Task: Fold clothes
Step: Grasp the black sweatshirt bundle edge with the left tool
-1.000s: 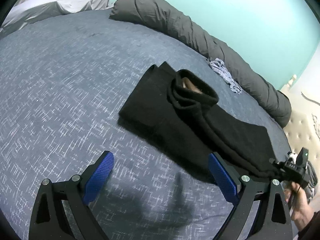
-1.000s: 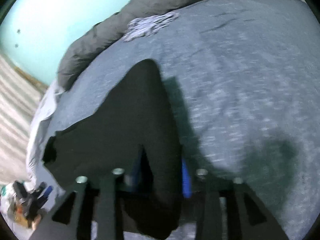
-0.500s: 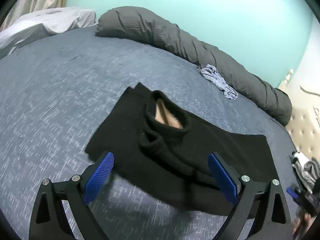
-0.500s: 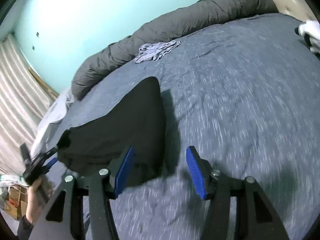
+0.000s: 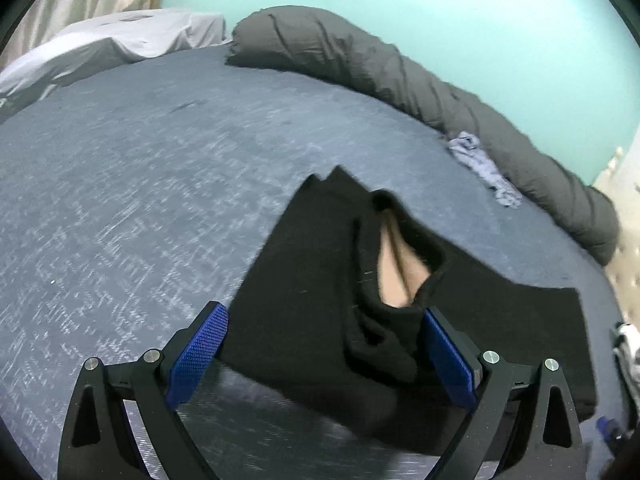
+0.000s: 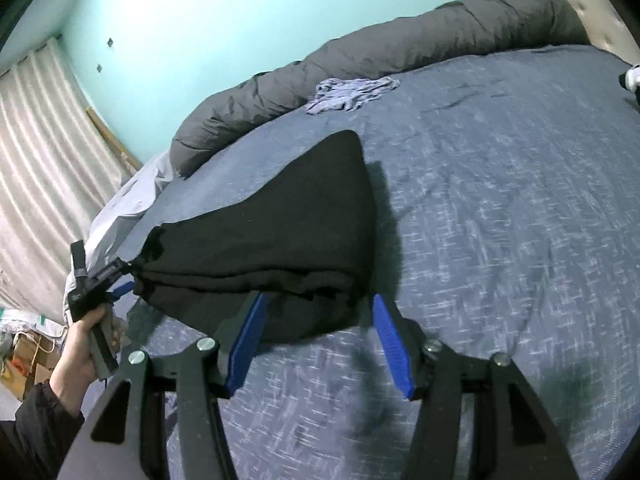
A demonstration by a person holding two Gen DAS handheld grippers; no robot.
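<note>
Teal wall (image 5: 440,20) backing everything, striped curtain (image 6: 36,152) hanging at far left in the right wrist view, and blue-grey bedspread (image 5: 140,200) filling most of both frames. Going left to right in the left wrist view: pale sheet (image 5: 112,44) bunching up at the far left corner, dark grey rolled duvet (image 5: 400,76) running along the wall, small crumpled light-blue cloth (image 5: 484,164) sitting right against it. Black garment (image 5: 312,280) lying folded on the bedspread near the middle, collar opening showing a tan lining, kinda blurry. Left gripper (image 5: 322,360) hanging wide open, blue pads straddling the near edge of the garment's collar end, not clamping anything as far as visible. Switching to the right wrist view, a hand (image 6: 80,352) in a dark sleeve gripping the left gripper's handle at far left, its tips reaching the garment's left end. Right gripper (image 6: 316,344) also sitting apart, pads spread around the near right corner of the garment, nothing pinched. White-and-black item (image 6: 632,78) peeking in at the right edge, too cut off to identify.
</note>
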